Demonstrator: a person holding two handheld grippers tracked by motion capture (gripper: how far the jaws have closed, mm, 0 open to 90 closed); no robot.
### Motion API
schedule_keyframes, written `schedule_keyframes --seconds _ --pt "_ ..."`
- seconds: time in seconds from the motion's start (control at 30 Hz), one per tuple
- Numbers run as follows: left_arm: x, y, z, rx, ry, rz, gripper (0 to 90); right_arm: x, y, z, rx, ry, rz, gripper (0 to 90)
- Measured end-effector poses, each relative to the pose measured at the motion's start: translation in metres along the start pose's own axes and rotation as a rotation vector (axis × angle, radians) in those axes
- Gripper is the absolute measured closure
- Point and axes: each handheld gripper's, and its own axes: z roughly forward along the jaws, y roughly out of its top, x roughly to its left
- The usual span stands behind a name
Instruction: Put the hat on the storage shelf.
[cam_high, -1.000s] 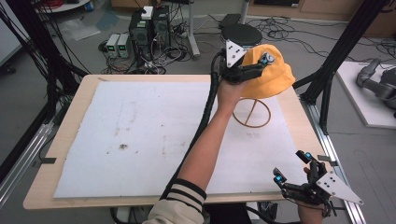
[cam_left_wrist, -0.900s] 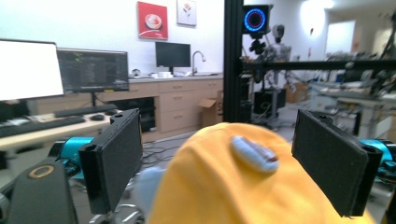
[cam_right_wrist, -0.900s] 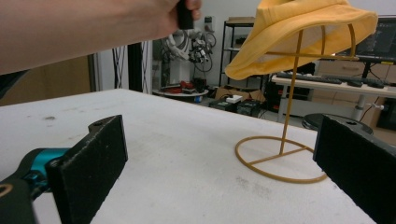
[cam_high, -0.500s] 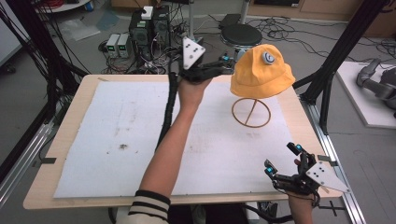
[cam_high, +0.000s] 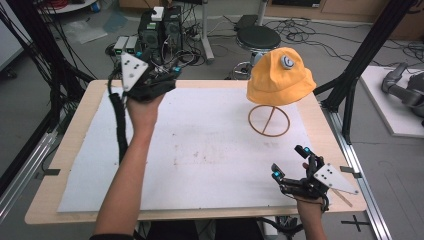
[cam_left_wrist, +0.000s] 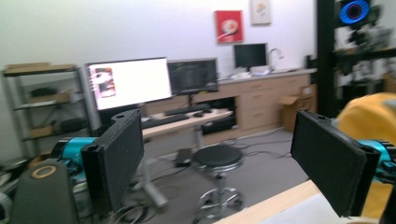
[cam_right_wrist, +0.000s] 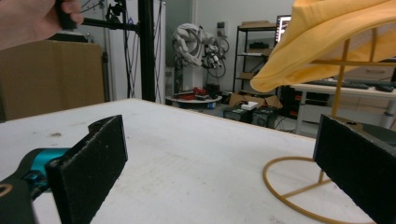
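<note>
A yellow bucket hat (cam_high: 280, 75) hangs on a thin wire stand (cam_high: 270, 121) at the table's back right. My left gripper (cam_high: 167, 77) is held up over the back left of the table, well left of the hat, pointing out over the far edge. Its jaws are open with nothing between them (cam_left_wrist: 217, 130), and the hat (cam_left_wrist: 369, 116) shows at that view's right edge. My right gripper (cam_high: 288, 161) hovers low near the front right corner, open and empty (cam_right_wrist: 219, 135), facing the stand's ring (cam_right_wrist: 299, 186) and the hat's brim (cam_right_wrist: 327, 42).
A white sheet (cam_high: 200, 145) covers most of the wooden table (cam_high: 75, 150). Behind the far edge stand a black stool (cam_high: 257, 37), computer boxes (cam_high: 160, 25) and cables on the floor. Black frame posts (cam_high: 360, 65) rise at the right side.
My left gripper has swung left from beside the hat to the table's back left, still open. The hat stays on its stand. My right gripper has drifted slightly left.
</note>
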Motion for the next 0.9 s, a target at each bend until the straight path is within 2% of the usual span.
schedule_keyframes --seconds 0.17,0.33,0.5,0.73,0.9 --pt "0.029 -0.010 -0.035 0.015 0.074 0.029 17.6 -0.002 0.000 0.008 -0.006 -0.005 0.002 2.5" --pt "0.054 -0.024 -0.071 0.017 0.126 0.031 17.5 -0.006 -0.001 0.015 -0.013 -0.014 0.012 2.5" --pt "0.074 -0.042 -0.107 0.028 0.173 0.001 17.3 -0.009 -0.003 0.023 -0.006 -0.031 0.021 2.5" --pt "0.098 -0.075 -0.157 0.067 0.253 -0.050 16.9 -0.008 -0.005 0.028 0.002 -0.080 -0.018 2.5" --pt "0.106 -0.097 -0.179 0.093 0.288 -0.077 16.6 -0.012 -0.006 0.026 0.001 -0.110 0.003 2.5"
